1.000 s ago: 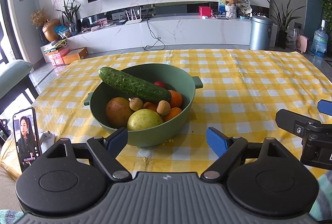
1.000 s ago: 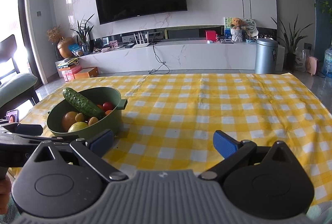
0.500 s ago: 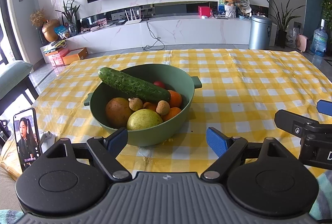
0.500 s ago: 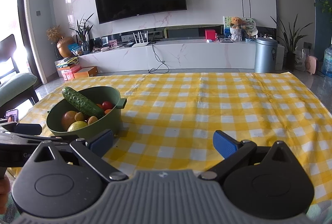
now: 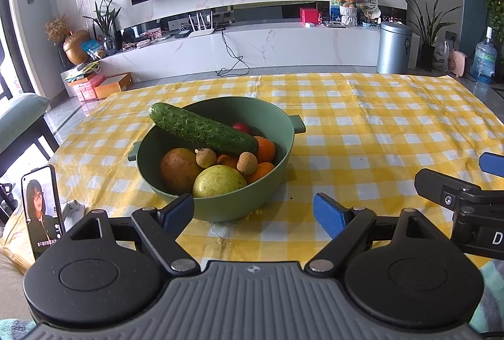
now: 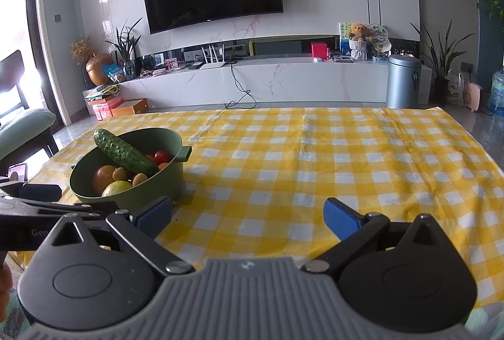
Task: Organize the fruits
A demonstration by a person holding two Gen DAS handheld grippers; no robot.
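Note:
A green bowl [image 5: 277, 179] [image 6: 163, 182] stands on the yellow checked tablecloth [image 5: 378, 132]. Across its top lies a long cucumber [image 5: 201, 128] [image 6: 124, 152]. Under it sit a brownish round fruit [image 5: 179, 170], a pale green fruit [image 5: 219, 182], oranges [image 5: 266, 149], two small brown fruits [image 5: 247, 163] and a red tomato [image 5: 241, 127]. My left gripper [image 5: 253, 212] is open just in front of the bowl, holding nothing. My right gripper [image 6: 247, 217] is open over bare cloth, to the right of the bowl, and shows at the right edge of the left wrist view [image 5: 456, 192].
A phone [image 5: 42, 211] stands upright at the table's near left corner. Beyond the far table edge are a white TV cabinet [image 6: 267, 82], a grey bin [image 6: 403, 80] and a water bottle [image 5: 483, 59]. A chair [image 6: 22, 132] is at the left.
Almost nothing differs; both views shift very slightly, and both grippers stay open in the same places.

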